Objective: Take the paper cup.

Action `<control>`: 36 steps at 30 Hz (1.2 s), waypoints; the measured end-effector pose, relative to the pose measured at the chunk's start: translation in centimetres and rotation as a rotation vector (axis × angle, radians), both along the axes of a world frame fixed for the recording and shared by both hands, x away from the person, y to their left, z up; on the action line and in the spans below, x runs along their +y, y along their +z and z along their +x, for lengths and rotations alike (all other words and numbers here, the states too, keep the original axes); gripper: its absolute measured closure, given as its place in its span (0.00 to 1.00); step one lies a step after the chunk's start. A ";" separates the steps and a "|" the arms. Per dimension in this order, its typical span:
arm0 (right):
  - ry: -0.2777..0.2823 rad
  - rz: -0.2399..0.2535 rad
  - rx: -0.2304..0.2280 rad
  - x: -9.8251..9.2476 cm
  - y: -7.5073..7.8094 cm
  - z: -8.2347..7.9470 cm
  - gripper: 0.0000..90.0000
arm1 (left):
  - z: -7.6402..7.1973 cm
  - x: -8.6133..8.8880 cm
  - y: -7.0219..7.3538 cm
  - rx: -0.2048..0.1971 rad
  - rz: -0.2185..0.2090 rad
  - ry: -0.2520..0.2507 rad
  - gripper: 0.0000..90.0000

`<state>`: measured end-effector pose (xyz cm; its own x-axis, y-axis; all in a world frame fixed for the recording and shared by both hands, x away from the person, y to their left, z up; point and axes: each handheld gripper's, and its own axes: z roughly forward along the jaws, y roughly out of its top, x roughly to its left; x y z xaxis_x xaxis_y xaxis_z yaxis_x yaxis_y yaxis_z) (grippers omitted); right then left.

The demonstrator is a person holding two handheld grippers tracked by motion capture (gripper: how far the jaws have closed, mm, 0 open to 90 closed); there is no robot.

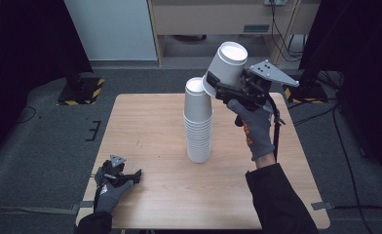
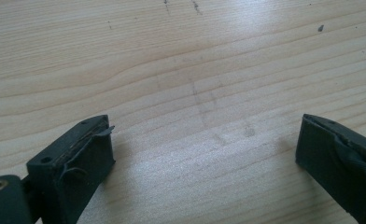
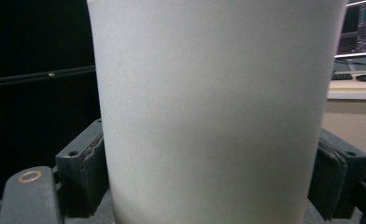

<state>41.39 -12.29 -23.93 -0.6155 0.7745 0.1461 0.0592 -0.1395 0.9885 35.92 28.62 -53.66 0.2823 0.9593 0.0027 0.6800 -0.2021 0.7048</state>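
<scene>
A tall stack of white paper cups (image 1: pixel 198 124) stands bottom-up near the middle of the wooden table (image 1: pixel 145 126). My right gripper (image 1: pixel 228 91) is shut on a single white cup (image 1: pixel 225 68), held tilted in the air just right of the stack's top. Up close the white cup (image 3: pixel 214 112) sits squeezed between both black jaws. My left gripper (image 1: pixel 125 175) rests low at the table's near left corner, open, with only bare wood between its fingertips (image 2: pixel 85 149).
Grey carpet surrounds the table. Yellow-black striped bases (image 1: pixel 84 90) stand on the floor at the back left and back right. A white panel and a wooden desk line the far wall. Cables trail on the floor at the right.
</scene>
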 end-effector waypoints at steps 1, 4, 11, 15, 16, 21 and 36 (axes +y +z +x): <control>-0.003 -0.001 0.000 -0.3 0.0 -0.2 0.18 | 0.0 0.0 0.0 0.000 0.000 0.000 0.04; -0.011 0.002 0.001 -1.0 -0.1 -0.7 0.18 | 0.0 0.0 0.0 0.000 0.000 0.000 0.04; -0.037 -0.007 0.022 -2.9 -1.4 -1.8 0.18 | 0.0 0.0 0.0 0.000 0.000 0.000 0.04; -0.048 -0.008 0.034 -3.9 -2.1 -2.3 0.18 | 0.0 0.0 0.0 0.000 0.000 0.000 0.04; -0.049 -0.011 0.040 -4.1 -2.3 -2.5 0.18 | 0.0 0.0 0.0 0.000 0.000 0.000 0.04; -0.058 -0.022 0.059 -4.9 -3.5 -3.3 0.18 | 0.0 0.0 0.0 0.000 0.001 0.000 0.04; -0.063 0.001 0.133 -7.2 -7.5 -5.0 0.18 | 0.0 0.0 0.0 0.000 0.000 0.002 0.04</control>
